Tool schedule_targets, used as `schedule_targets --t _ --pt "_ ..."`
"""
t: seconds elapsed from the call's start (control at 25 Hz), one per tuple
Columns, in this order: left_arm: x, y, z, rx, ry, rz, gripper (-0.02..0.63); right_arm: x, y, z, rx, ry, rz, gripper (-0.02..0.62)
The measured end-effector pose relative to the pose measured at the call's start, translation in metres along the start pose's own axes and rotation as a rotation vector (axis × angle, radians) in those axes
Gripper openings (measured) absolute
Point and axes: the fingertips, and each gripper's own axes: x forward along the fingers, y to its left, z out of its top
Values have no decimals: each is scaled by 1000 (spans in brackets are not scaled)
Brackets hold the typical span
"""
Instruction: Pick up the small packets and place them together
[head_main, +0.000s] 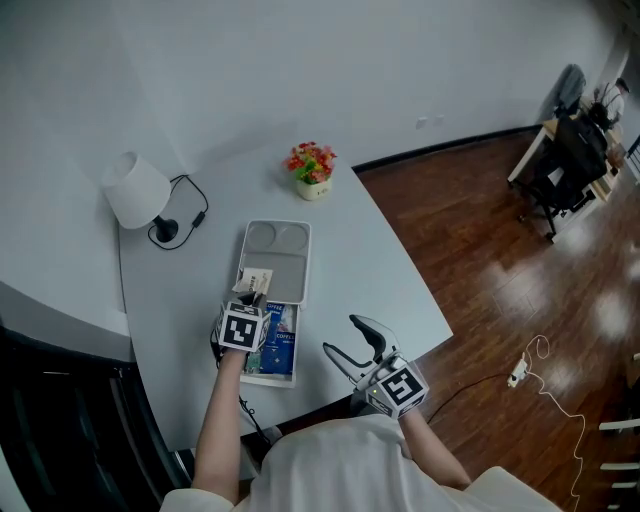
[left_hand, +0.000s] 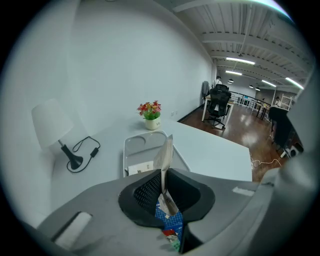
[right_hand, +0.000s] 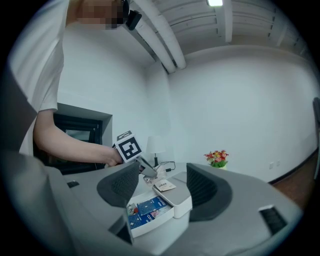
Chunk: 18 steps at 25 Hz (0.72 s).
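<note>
Currently, white table (head_main: 385, 265) on wood floor (head_main: 480, 270) bears tray (head_main: 288, 262); left gripper (left_hand: 164, 176) pinches a packet (left_hand: 165, 152) above tray, right gripper (head_main: 345, 338) spread beside tray.

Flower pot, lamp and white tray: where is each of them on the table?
flower pot (head_main: 313, 187), head view, on the pale pot under the blooms.
lamp (head_main: 135, 190), head view, on the white shade.
white tray (head_main: 290, 262), head view, on its bare middle compartment.
</note>
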Motion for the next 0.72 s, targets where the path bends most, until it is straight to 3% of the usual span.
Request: schedule_targets --t 0.2,0.36,0.52,0.72 --pt "34 3 28 43 49 47 35 -7 -8 -2 8 14 -17 288" --pt "66 2 28 86 127 74 35 -12 -10 -6 9 28 -27 288" --pt "85 -6 20 61 173 54 41 -18 -15 -7 2 43 -45 288" --pt "92 -19 27 19 136 11 79 -23 -16 -9 2 50 -59 288"
